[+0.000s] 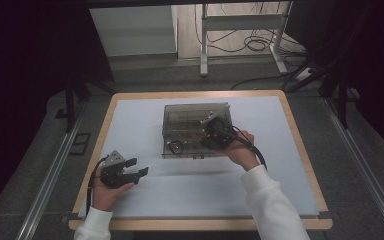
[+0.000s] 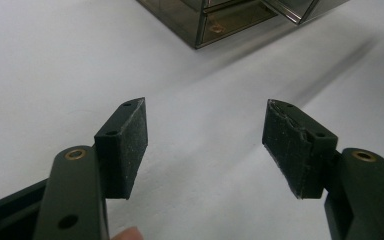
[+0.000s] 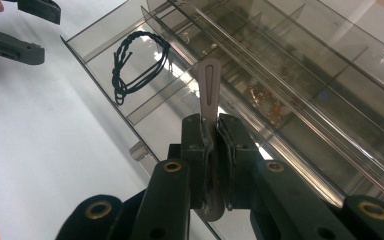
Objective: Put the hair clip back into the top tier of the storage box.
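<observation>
Hair clip (image 3: 209,90), thin and greyish-mauve with a slot down its middle, stands pinched between the pads of my right gripper (image 3: 211,131), its rounded tail poking out below the jaws and its tip aimed over the pulled-out drawer (image 3: 92,47) of the smoky clear organiser box (image 1: 196,129). I hold it by its lower half so that the free end leads into the drawer, and a release should drop it flat, I judge. The drawer is drawn out towards me from the bottom of the box, which is why my right hand (image 1: 241,150) hangs low at the box's front right corner in the high view. A looped black cord (image 3: 137,62) already lies in the drawer's far section, so the nearer section looks like the clear landing place. Gold-coloured bits sit behind the tinted walls of the upper compartments; what they are I cannot tell.

My left gripper (image 1: 129,170) waits well apart on the pale table cover (image 1: 190,187), jaws spread wide with nothing between the pads (image 2: 130,145), pointing towards the box, ready, I'd guess, to steady it or push the drawer shut.
</observation>
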The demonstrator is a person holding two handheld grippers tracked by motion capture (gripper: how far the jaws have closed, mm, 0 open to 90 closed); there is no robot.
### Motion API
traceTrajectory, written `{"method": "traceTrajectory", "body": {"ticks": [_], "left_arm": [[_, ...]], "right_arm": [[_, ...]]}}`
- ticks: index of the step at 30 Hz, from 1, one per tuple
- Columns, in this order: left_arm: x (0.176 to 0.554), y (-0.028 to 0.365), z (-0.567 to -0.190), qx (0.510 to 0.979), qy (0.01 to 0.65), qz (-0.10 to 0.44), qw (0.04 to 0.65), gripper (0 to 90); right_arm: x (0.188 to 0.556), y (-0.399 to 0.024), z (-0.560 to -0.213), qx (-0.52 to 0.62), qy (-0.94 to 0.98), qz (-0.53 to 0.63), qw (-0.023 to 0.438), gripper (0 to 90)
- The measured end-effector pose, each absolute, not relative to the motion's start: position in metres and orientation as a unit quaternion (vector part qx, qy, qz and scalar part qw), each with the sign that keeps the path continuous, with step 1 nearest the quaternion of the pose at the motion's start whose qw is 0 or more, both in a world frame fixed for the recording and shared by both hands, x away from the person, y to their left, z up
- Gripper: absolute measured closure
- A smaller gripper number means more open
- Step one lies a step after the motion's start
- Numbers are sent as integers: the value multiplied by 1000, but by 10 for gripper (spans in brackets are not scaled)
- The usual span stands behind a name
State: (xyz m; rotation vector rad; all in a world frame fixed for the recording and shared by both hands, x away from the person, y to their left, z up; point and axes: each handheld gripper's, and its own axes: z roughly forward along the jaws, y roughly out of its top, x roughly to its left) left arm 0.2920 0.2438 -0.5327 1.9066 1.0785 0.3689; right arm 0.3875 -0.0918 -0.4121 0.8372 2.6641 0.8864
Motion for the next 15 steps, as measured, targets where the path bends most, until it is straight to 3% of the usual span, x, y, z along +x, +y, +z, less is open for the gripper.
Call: {"method": "traceTrajectory", "body": {"ticks": [15], "left_arm": [[292,245,-533,768,436,149,444,346]], "right_arm": [[393,-79,-424,280,909,292,97,816]]}}
